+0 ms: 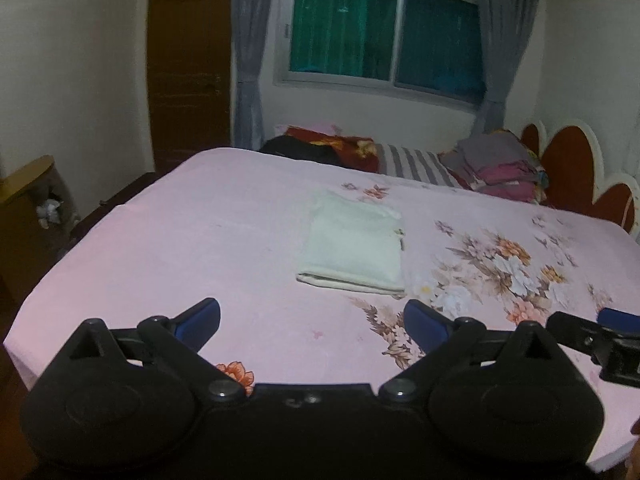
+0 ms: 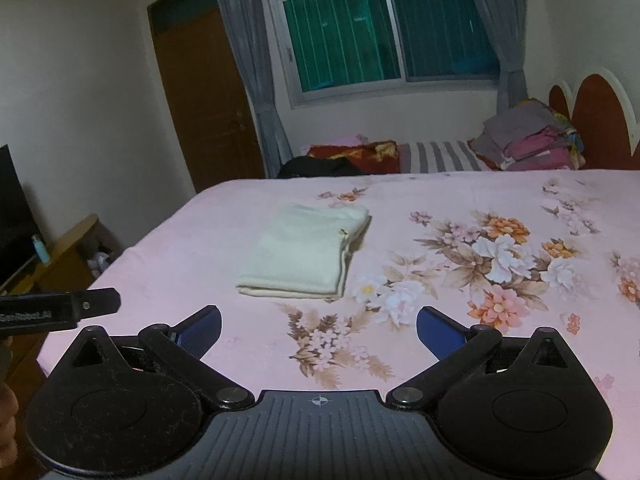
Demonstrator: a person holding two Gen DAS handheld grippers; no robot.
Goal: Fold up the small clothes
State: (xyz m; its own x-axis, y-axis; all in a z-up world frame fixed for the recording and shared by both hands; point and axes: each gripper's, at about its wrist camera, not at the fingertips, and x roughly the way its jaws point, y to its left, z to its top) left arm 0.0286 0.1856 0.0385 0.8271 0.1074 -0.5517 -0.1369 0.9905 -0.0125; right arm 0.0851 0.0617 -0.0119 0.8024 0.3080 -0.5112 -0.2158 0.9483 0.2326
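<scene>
Our left tool and right tool hang released over the near edge of the bed, blue pads spread wide and grasping nothing, side by side. Ahead of both, apart from the pads, the cloth lies folded flat on the pink sheet, beside the flower print. Farther back we see stacked clothes by the headboard, then the window.

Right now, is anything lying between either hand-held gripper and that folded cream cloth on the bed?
Nothing visible. Only bare pink floral bedsheet lies between the open left hand-held gripper, the open right hand-held gripper and the folded cream cloth. The clothes pile sits far behind.
</scene>
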